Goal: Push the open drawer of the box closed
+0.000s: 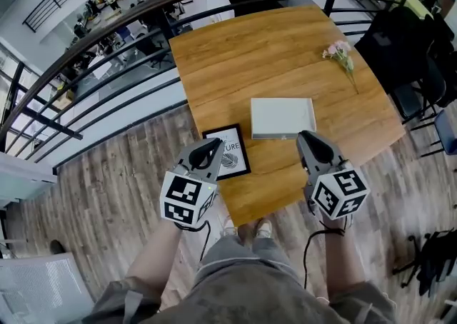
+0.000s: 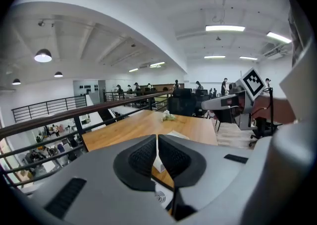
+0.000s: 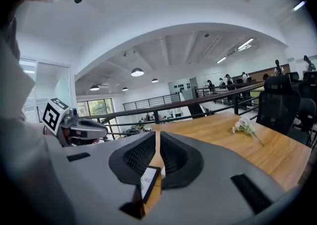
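Observation:
A flat white box (image 1: 282,117) lies on the wooden table (image 1: 271,44), near its front half; from above I cannot make out its drawer. My left gripper (image 1: 213,146) hovers over the table's front left corner, above a black-framed picture (image 1: 228,151). Its jaws stand together with nothing between them (image 2: 157,142). My right gripper (image 1: 308,137) hovers just in front of the box's right front corner, jaws likewise together and empty (image 3: 158,144). Neither gripper touches the box. In the left gripper view the box (image 2: 174,135) shows beyond the fingertips.
A small bunch of pink flowers (image 1: 340,55) lies at the table's far right. A dark metal railing (image 1: 107,37) runs behind and to the left of the table. Black office chairs (image 1: 407,51) stand to the right. The person's legs and shoes (image 1: 246,228) are at the table's front edge.

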### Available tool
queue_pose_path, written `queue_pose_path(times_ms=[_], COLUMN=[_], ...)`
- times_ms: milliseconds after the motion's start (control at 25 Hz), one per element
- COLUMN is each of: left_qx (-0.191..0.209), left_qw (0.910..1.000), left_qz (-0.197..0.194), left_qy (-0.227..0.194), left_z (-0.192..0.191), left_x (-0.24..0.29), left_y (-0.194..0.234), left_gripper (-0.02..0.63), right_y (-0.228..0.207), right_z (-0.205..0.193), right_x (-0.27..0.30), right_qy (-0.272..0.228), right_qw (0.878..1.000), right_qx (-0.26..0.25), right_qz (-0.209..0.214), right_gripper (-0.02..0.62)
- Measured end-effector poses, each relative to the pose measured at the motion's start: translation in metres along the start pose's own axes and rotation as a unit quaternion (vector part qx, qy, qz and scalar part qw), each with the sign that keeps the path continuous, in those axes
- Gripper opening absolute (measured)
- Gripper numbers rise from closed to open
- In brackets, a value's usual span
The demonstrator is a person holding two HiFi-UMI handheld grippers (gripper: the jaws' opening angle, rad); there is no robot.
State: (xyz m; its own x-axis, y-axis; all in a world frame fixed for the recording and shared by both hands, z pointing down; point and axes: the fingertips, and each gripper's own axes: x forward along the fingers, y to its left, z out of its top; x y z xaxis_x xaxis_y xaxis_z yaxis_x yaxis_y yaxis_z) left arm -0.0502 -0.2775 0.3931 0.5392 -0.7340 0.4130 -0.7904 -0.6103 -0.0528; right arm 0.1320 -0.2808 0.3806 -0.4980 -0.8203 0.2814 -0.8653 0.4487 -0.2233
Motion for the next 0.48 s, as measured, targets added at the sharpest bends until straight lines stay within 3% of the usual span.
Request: queue_pose_path(times_ms=[240, 480], left_qx=[0.048, 0.077], left_qw=[0.9961, 0.9889], left_qz=[0.006, 0.007], left_qy=[-0.074, -0.127], left_z=[0.07, 0.113], left_x=[-0.033, -0.059], left_y=[-0.009, -0.018], left_gripper=[0.026, 0.027], right_y=[0.037, 0.068], right_z=[0.073, 0.121], right_x=[-0.05, -0.099], right_qy=[-0.076, -0.141], right_qw=[0.996, 0.987], right_qx=[-0.042, -0.072], right_qz=[0.021, 0.032], right_gripper=[0.046, 0.046])
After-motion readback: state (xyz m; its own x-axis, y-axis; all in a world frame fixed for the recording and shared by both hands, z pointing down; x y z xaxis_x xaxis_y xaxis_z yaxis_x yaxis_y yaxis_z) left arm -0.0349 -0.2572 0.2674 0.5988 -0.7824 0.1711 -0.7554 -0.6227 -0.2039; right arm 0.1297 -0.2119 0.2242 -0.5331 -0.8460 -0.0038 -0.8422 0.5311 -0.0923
